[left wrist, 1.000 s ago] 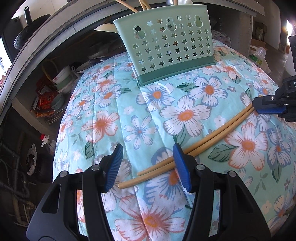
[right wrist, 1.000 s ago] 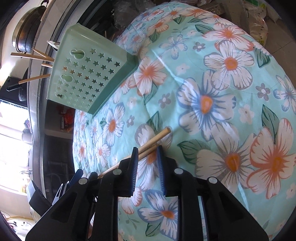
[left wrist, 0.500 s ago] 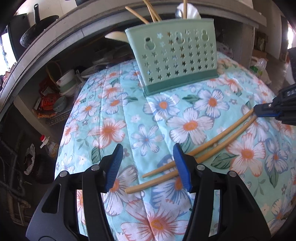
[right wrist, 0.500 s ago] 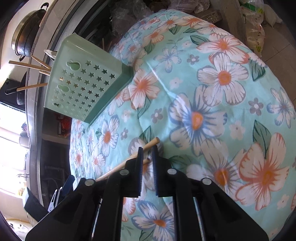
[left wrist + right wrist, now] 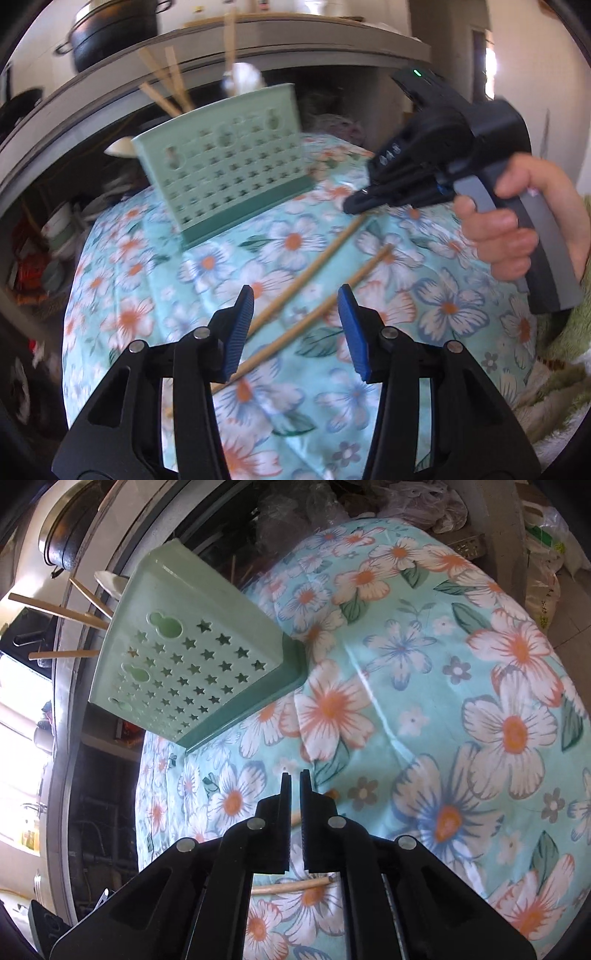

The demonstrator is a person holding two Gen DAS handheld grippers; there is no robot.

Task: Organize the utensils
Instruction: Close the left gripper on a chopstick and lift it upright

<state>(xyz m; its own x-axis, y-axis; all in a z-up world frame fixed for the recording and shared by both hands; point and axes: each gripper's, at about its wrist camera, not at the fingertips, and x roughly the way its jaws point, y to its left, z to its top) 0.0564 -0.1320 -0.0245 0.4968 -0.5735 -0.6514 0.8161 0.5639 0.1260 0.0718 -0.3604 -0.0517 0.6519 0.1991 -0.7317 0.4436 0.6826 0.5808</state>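
Two pale wooden chopsticks [image 5: 317, 258] lie on a turquoise floral-print cloth [image 5: 443, 306] between and ahead of the left gripper [image 5: 295, 328], whose jaws are spread. Beyond them stands a mint-green plastic star-pierced utensil holder [image 5: 225, 162] under a grey shelf [image 5: 258, 40]. The right gripper [image 5: 294, 782], jaws nearly pressed together, tips onto one chopstick's far end; whether it pinches it I cannot tell.

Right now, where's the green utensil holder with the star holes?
In the left wrist view the green utensil holder stands at the far side of the floral cloth, beyond the two loose chopsticks, left of the right gripper.
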